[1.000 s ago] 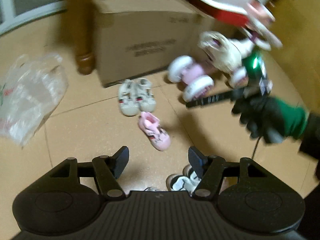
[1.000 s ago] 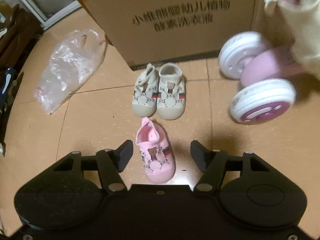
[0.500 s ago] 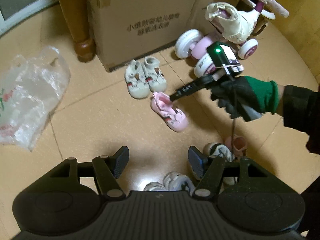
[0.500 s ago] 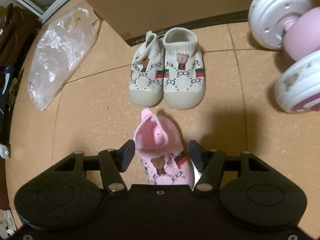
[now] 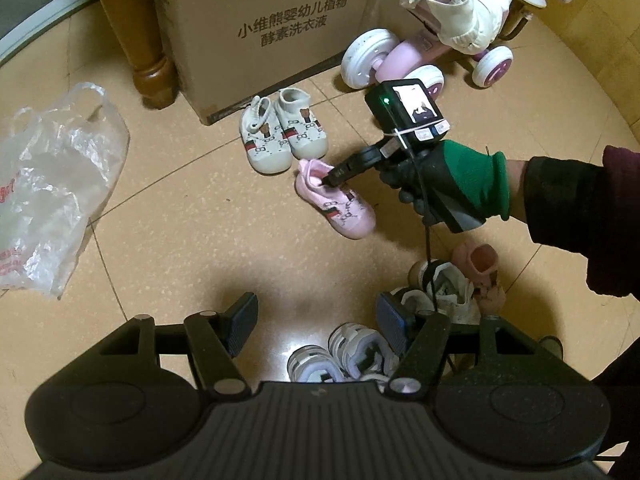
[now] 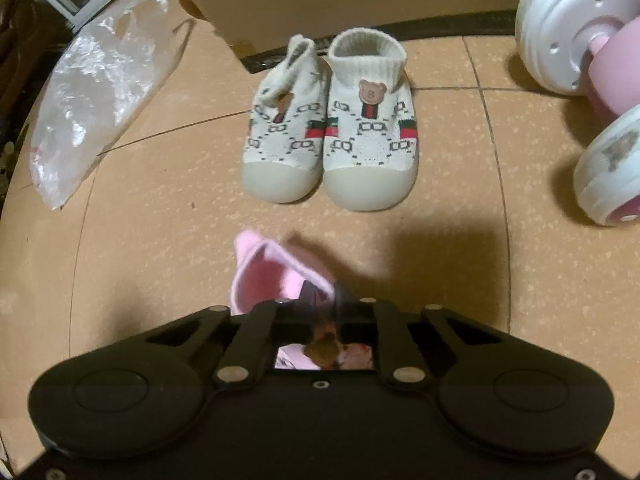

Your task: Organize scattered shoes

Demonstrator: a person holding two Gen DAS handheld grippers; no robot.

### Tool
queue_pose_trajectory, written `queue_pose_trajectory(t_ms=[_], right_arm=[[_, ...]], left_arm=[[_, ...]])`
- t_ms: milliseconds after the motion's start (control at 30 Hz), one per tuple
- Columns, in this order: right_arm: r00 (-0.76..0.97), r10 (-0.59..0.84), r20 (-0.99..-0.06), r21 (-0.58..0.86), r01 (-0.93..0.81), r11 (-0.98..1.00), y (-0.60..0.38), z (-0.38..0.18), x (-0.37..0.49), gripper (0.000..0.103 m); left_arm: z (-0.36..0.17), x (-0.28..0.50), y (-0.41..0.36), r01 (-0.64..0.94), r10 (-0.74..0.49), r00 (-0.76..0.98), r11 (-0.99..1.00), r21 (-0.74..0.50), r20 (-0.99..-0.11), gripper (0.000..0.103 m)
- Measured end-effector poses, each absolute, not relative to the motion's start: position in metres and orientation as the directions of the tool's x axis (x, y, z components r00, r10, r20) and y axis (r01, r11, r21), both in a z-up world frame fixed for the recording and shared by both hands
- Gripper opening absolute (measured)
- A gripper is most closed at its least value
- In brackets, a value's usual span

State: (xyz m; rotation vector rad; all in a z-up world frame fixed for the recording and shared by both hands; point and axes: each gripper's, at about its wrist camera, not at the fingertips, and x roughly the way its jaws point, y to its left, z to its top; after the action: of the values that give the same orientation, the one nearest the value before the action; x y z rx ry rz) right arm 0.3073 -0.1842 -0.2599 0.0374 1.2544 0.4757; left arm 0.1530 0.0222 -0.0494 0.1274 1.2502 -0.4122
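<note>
The right gripper (image 6: 316, 312) is down on the pink shoe (image 5: 336, 204), jaws clamped together on the knit around its opening, and that bite looks like the weak point. It's soft sock fabric near the collar, so on a lift the toe could droop and swing, or the cloth could stretch and slide out. From the left wrist view, the shoe lies on the floor at about 5 o'clock from the white pair (image 5: 284, 136), its collar just beside their toes. A sideways drag could knock that tidy pair crooked.

The gripper's cable (image 5: 427, 248) hangs down toward the heap of shoes (image 5: 440, 296) at 5 o'clock of the pink one. I'd watch for it snagging there.

The left gripper (image 5: 316, 320) hangs over the floor with jaws wide apart, holding nothing. White sneakers (image 5: 344, 356) sit right under it.

The pink shoe is a small knitted sock-shoe with a dark chain-link print, a red and green stripe, a pale rubbery toe cap and a little brown bear badge, seen in the right wrist view between the jaws. It's light and floppy, I'd judge. The white pair is the same make, side by side against the cardboard box (image 5: 272, 24), toes pointing away from it. A second pink shoe (image 5: 478, 260) sits in the heap, likely its mate.
</note>
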Motion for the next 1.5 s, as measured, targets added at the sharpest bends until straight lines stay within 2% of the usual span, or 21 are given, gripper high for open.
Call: queue_pose_trajectory(t_ms=[300,700,767,800,867,900,1033,1300,1500], right_arm=[[0.279,0.356,-0.892,0.280,-0.278,0.919,-0.240,-0.207,0.260,0.004],[0.369,0.322,-0.872,0.289,-0.143,0.946,-0.330,-0.153,0.179,0.002],[0.376,0.350,-0.858,0.337,-0.103,0.936,-0.338,-0.150,0.176,0.008],[0.383,0.353,-0.854,0.345,-0.092,0.934,-0.335,-0.151,0.178,0.014],[0.390,0.362,-0.847,0.360,-0.080,0.929,-0.326,-0.152,0.181,0.050],[0.381,0.365,-0.850,0.362,-0.084,0.929,-0.316,-0.156,0.185,0.056],[0.370,0.368,-0.853,0.354,-0.109,0.929,-0.279,-0.172,0.202,0.057],[0.406,0.333,-0.851,0.372,0.018,0.928,-0.269,-0.222,0.255,0.054],[0.399,0.378,-0.835,0.441,0.077,0.894,-0.270,-0.255,0.279,0.053]], left_arm=[[-0.039,0.140,0.019,0.399,-0.222,0.274,0.912,-0.100,-0.936,0.065],[-0.045,0.096,-0.017,0.547,-0.224,0.213,0.834,-0.074,-0.951,0.065],[-0.044,0.091,-0.022,0.562,-0.228,0.205,0.824,-0.077,-0.952,0.065],[-0.041,0.089,-0.024,0.563,-0.233,0.207,0.823,-0.080,-0.950,0.065],[-0.033,0.086,-0.025,0.563,-0.250,0.216,0.822,-0.089,-0.944,0.065],[-0.029,0.084,-0.026,0.565,-0.258,0.221,0.820,-0.092,-0.941,0.065],[-0.031,0.081,-0.026,0.577,-0.250,0.207,0.812,-0.088,-0.946,0.074],[-0.056,0.090,-0.032,0.628,-0.167,0.176,0.778,-0.020,-0.970,0.074],[-0.062,0.098,-0.030,0.622,-0.184,0.150,0.781,-0.051,-0.971,0.074]])
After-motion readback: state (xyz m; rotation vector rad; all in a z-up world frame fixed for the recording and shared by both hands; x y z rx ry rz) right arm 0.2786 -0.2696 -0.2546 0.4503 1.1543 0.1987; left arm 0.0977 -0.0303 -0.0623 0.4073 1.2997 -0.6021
